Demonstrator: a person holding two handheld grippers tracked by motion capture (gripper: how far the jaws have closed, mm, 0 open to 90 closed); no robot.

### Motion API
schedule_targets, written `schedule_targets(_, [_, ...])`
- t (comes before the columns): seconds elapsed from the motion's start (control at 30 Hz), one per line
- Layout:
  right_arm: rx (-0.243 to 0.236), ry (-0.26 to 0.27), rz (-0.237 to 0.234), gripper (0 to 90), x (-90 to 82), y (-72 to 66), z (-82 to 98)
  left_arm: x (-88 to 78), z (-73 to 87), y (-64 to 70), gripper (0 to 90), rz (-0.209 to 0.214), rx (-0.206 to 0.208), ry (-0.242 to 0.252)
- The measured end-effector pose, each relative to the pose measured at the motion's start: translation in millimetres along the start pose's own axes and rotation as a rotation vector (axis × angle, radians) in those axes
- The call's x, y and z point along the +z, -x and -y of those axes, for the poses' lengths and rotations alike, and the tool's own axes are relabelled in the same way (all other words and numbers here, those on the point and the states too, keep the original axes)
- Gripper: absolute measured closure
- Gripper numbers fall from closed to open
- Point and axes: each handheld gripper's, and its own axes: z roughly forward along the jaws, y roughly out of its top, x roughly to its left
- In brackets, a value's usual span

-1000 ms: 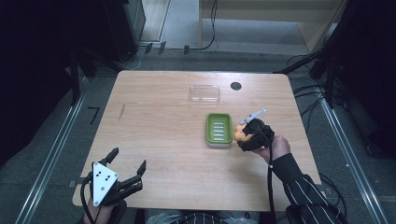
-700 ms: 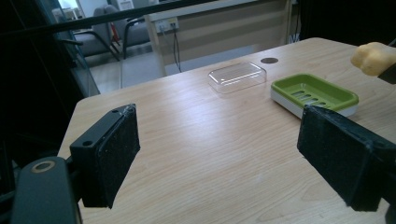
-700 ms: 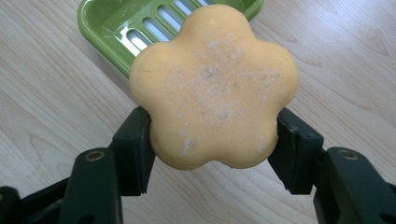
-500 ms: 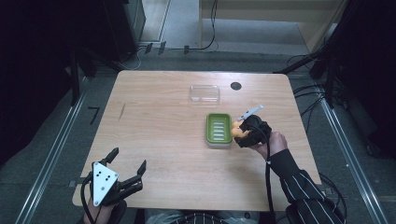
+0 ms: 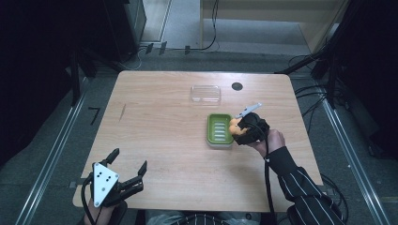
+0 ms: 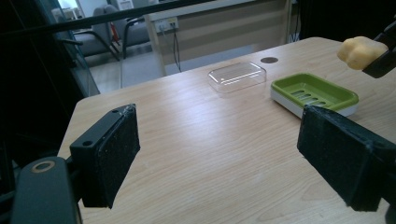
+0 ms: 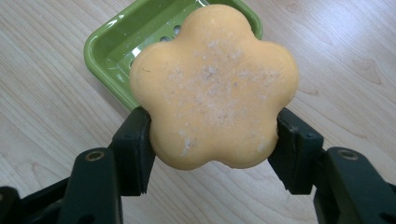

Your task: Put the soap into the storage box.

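High view: the right tongs [image 5: 240, 128] are held by the person's right hand [image 5: 271, 140] at the right side of the wooden counter [image 5: 159, 136], clamped on a flower-shaped orange soap [image 5: 237, 127]. The soap sits at the right edge of the green soap dish [image 5: 218, 131], raised above the counter; whether it touches the dish rim cannot be told from this angle. Right gripper view confirms the grip: both black pads press the soap's lower lobes from either side, the soap [image 7: 214, 86] faces the camera flat-on, and the green dish [image 7: 122, 51] lies beyond and beneath its upper left part. A clear plastic lid [image 5: 205, 93] lies on the counter just behind the dish, apart from it, with a dark round grommet [image 5: 237, 86] near its right. The left tongs [image 5: 126, 169] are at the near left corner of the counter, well apart from the dish, jaws spread wide and gripping nothing. Left gripper view shows bare counter between its pads, with the clear lid [image 6: 237, 76], the dish [image 6: 314, 92] and the held soap [image 6: 360, 51] farther off at the right.
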Motion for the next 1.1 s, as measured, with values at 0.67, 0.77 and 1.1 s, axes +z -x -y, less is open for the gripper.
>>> schedule_targets(0.67, [-0.009,0.018,0.001,40.1,6.7,-4.0,-12.3,-0.1,0.0,-0.1,13.5,0.0,-0.001,-0.001])
schedule_targets(0.77, [-0.011,0.024,-0.002,40.2,7.8,-3.9,-14.5,-0.2,0.1,-0.3,13.5,0.0,-0.001,0.0])
schedule_targets(1.1, [-0.019,0.01,-0.016,40.2,14.1,-4.6,-21.2,-0.2,0.1,-0.3,13.5,0.001,0.0,0.0])
